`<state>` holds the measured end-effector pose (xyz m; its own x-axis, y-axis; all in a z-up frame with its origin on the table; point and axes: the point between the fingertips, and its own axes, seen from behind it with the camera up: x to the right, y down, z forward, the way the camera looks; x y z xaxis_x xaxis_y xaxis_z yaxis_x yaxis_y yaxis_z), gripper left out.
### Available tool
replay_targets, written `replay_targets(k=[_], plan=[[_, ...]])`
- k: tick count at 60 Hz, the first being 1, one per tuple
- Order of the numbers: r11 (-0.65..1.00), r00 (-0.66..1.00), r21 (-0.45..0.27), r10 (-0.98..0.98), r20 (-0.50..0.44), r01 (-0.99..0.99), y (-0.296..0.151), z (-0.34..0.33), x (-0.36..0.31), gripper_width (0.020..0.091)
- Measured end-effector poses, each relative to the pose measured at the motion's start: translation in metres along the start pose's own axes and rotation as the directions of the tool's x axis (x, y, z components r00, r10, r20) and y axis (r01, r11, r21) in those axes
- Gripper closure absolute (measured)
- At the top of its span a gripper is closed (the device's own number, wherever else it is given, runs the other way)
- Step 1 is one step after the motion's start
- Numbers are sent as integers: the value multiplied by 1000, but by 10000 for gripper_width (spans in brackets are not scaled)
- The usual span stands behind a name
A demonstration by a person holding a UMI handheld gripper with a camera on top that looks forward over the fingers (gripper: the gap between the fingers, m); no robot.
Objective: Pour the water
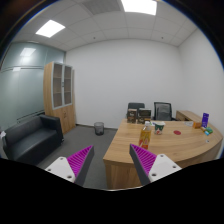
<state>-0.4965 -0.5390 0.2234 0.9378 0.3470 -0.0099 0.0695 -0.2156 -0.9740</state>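
- The gripper [112, 160] is released: its two fingers stand apart with the purple pads [78, 158] facing each other, and nothing sits between them.
- It hangs in open air, well short of the desk [180, 150], pointing across the room towards it.
- Beyond the fingers, on the near end of the desk, stands a bottle [146, 135] with an amber look to it, upright. This seems to be the thing to pour from, though it is too small to be sure of its contents or cap.
- Next to the bottle lies a yellowish item I cannot name; no cup is plain to see.
- Farther along the desk from the bottle sit a red thing [182, 128] and a purple box [204, 120].
- Behind the desk, past the bottle, are dark office chairs [136, 111].
- Off to the side, well apart from the bottle, are a black sofa [30, 140], a wooden cabinet [60, 95] and a small waste bin [98, 128] by the wall.
- My judgement: the bottle will be fairly light but smooth and slippery, and if plastic it may give under a squeeze. Best taken around the middle of its body, below the shoulder, so that it tips steadily.
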Motion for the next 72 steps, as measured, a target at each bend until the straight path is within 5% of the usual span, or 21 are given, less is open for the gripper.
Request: replay_targets(k=[13, 32, 50, 72], plan=[[998, 999, 42, -40, 13, 40, -5, -12, -10, 316], [1000, 999, -11, 6, -33, -6, 11, 20, 22, 316], [993, 983, -104, 36, -180, -56, 57, 154, 151, 316], [999, 974, -44, 1, -225, -11, 65, 323, 215, 316]])
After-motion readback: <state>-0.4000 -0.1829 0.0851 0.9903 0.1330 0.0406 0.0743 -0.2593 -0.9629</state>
